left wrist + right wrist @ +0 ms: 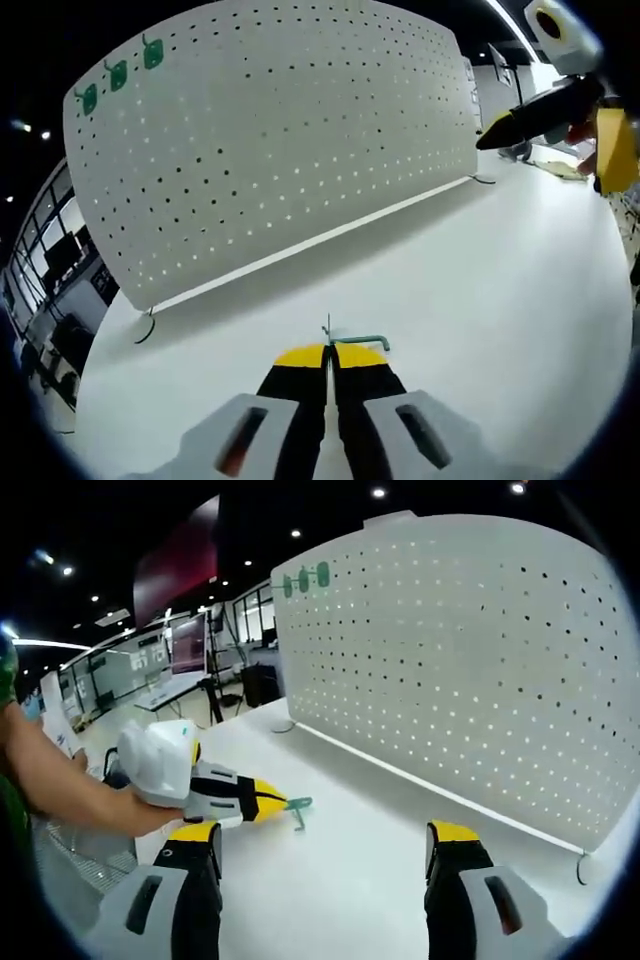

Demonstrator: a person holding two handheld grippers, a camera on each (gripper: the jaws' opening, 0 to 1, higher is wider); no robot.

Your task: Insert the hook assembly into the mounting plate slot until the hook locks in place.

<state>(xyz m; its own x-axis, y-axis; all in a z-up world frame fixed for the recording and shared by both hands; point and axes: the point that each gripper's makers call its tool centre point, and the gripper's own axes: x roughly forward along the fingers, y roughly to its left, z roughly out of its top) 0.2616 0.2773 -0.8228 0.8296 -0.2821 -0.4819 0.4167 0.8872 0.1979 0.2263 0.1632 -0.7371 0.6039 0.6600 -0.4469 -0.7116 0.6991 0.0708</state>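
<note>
The hook (358, 342) was pinched in the closed left gripper (328, 352), low at frame centre above the table (480, 300). It should be kept level and aimed at a hole in the pegboard (270, 130). The right gripper (325, 840) was held wide open, empty, at the frame's bottom.

Both views look low across the table (480, 290) at the pegboard (470, 650).

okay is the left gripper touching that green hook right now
Touching. In the left gripper view the left gripper has its yellow-tipped jaws shut on the green hook; the right gripper view shows the hook sticking out of those tips above the table.
</note>
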